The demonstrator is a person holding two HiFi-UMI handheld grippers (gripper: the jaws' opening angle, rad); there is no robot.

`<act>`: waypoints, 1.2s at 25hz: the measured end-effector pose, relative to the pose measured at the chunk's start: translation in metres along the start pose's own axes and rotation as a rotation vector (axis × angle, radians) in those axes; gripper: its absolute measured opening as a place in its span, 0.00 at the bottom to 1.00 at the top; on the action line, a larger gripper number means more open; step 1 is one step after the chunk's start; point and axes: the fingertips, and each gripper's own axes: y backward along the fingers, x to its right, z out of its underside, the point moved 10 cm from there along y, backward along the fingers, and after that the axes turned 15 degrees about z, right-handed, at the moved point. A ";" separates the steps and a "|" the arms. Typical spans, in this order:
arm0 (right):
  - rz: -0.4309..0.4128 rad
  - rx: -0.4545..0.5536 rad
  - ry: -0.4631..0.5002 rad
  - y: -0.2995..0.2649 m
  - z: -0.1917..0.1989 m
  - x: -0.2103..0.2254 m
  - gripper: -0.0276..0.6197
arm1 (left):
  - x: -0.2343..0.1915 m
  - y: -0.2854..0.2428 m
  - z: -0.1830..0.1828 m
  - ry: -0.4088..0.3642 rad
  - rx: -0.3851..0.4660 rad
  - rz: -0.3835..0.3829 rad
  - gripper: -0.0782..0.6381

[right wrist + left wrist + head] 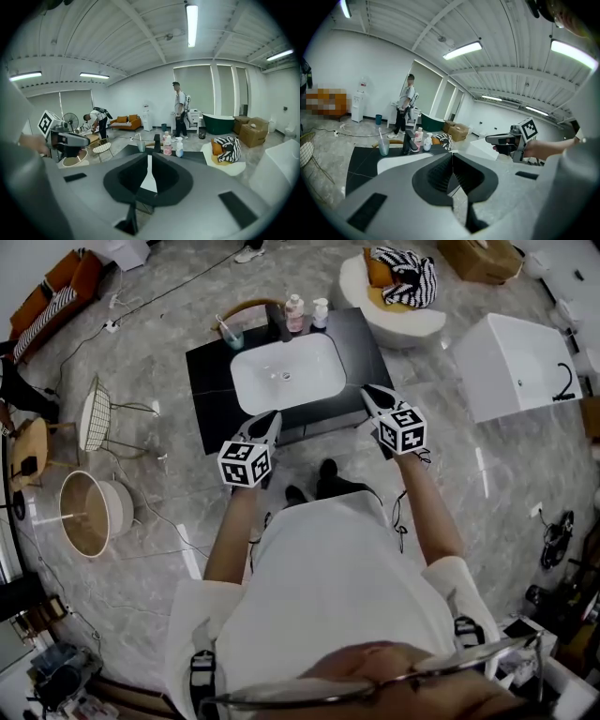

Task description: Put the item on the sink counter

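The sink counter [211, 381] is a black top with a white basin [286, 371], straight ahead of me. At its back edge stand a black faucet [277, 324], a pink bottle [294, 313], a white pump bottle [321, 312] and a cup with a toothbrush [232, 334]. My left gripper [270, 418] hovers over the counter's front edge, shut, with nothing between its jaws [452, 157]. My right gripper [367, 392] hangs at the counter's right front corner, jaws together and empty [150, 157]. Each gripper shows in the other's view: right gripper [490, 138], left gripper [84, 139].
A white bathtub-like box [511, 367] stands to the right. A round white seat with a striped cloth [403, 282] sits behind the counter. A wire chair [94, 413] and a round basket [84, 512] stand at left. People stand in the background [180, 110].
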 end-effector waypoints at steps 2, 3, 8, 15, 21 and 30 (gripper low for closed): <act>-0.015 0.020 -0.002 0.008 -0.002 0.005 0.08 | 0.008 -0.006 -0.007 -0.019 0.007 0.003 0.12; -0.025 0.031 0.000 0.013 -0.004 0.008 0.08 | 0.012 -0.009 -0.010 -0.027 0.012 0.005 0.12; -0.082 0.090 0.005 0.029 -0.016 0.020 0.05 | 0.035 -0.017 -0.024 -0.077 0.037 0.003 0.12; -0.133 0.141 -0.046 0.043 -0.031 0.049 0.05 | 0.055 -0.023 -0.043 -0.097 0.100 -0.054 0.12; -0.183 0.165 -0.069 0.051 -0.033 0.056 0.05 | 0.064 -0.021 -0.045 -0.081 0.137 -0.084 0.12; -0.213 0.162 -0.068 0.050 -0.029 0.058 0.05 | 0.069 -0.020 -0.040 -0.069 0.161 -0.109 0.12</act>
